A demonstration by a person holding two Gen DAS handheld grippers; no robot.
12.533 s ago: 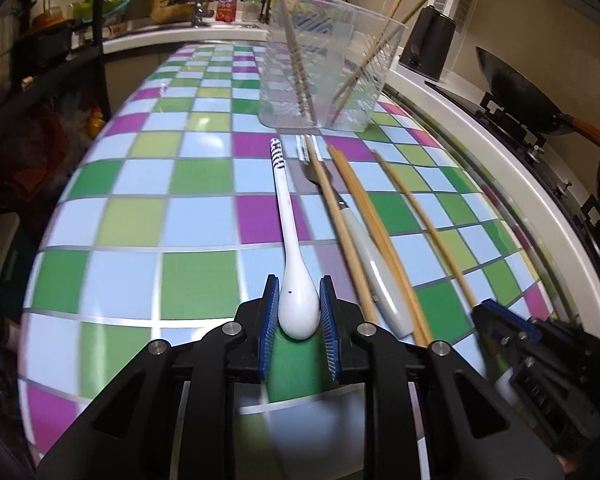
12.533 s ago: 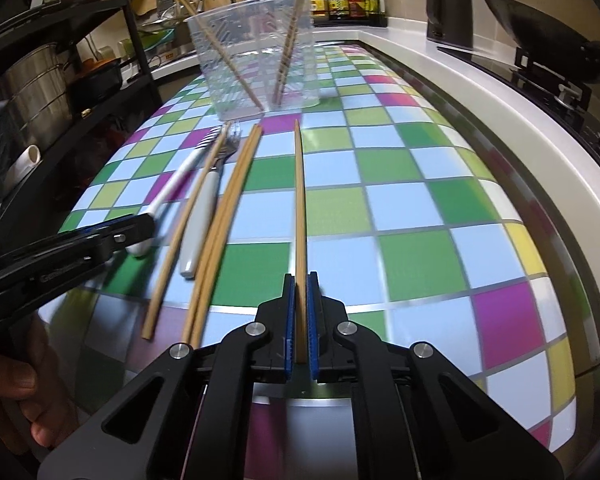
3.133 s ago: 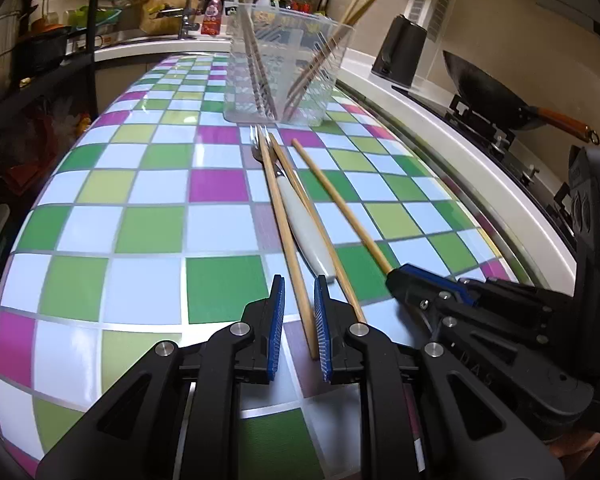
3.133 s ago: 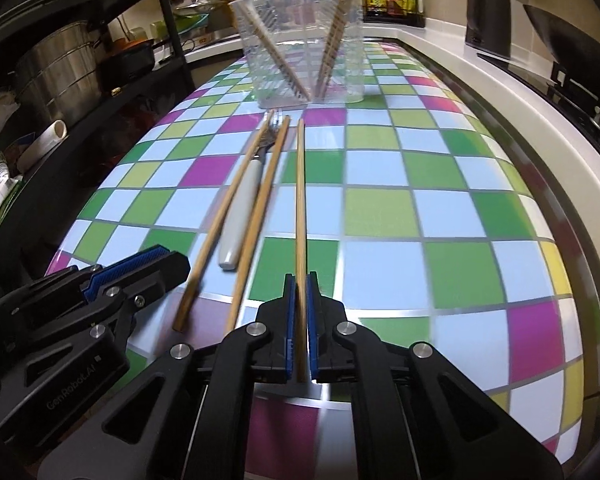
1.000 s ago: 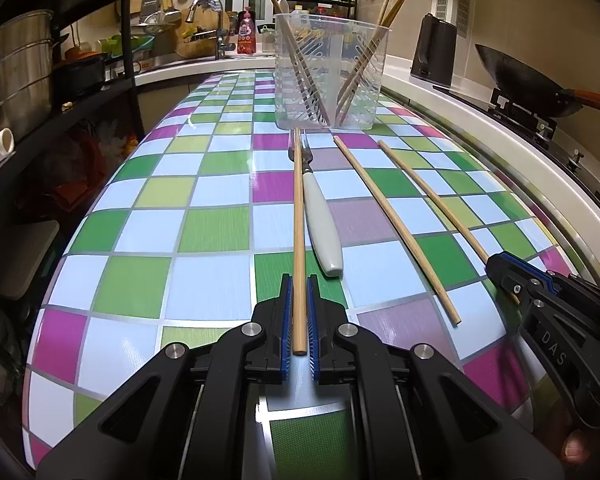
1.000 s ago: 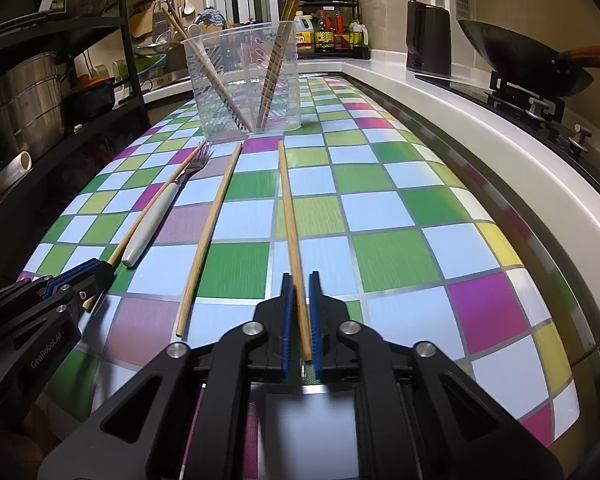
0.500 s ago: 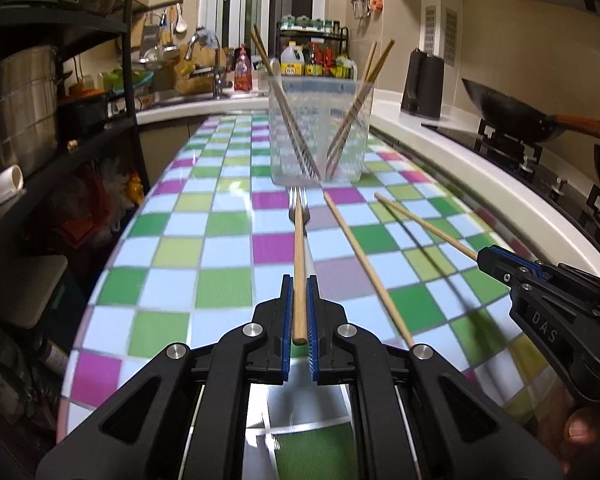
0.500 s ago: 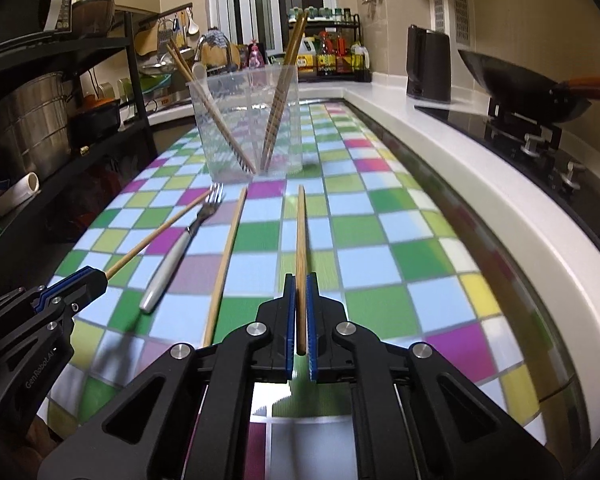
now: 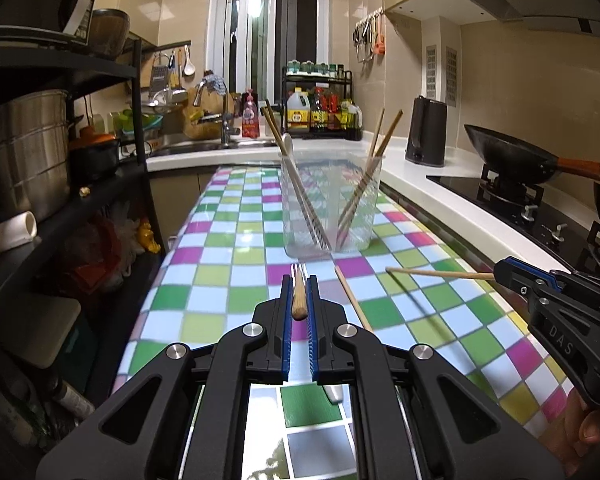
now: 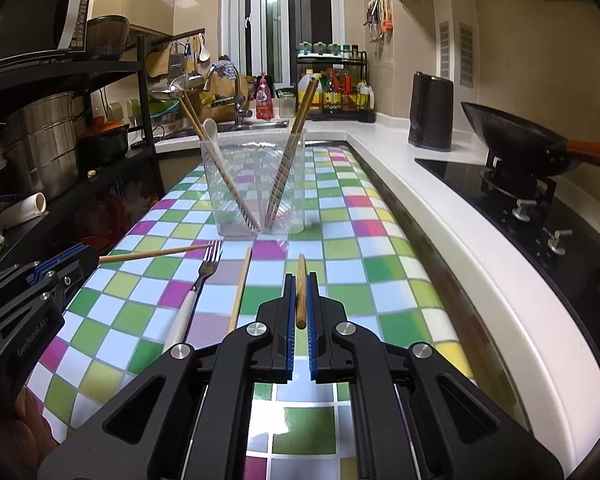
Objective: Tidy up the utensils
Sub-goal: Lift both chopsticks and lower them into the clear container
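My left gripper (image 9: 299, 282) is shut on a wooden chopstick (image 9: 299, 305), held off the checkered table and seen nearly end-on. My right gripper (image 10: 299, 280) is shut on a second chopstick (image 10: 300, 288), also lifted. Each gripper shows in the other's view: the right gripper (image 9: 502, 270) with its chopstick (image 9: 440, 273), the left gripper (image 10: 88, 257) with its chopstick (image 10: 156, 254). Ahead stands a clear container (image 10: 256, 184) holding several chopsticks and a white spoon (image 10: 212, 136). A white-handled fork (image 10: 198, 296) and one chopstick (image 10: 240, 290) lie on the table.
A black shelf rack (image 10: 140, 92) with steel pots lines the left side. On the right, beyond the white counter edge (image 10: 440, 232), are a stove with a wok (image 10: 512, 136) and a black kettle (image 10: 432, 112). A sink and bottles sit at the back.
Both grippers have risen, each lifting its chopstick off the table, and they now point closer to level. The fork and one chopstick stay on the table.
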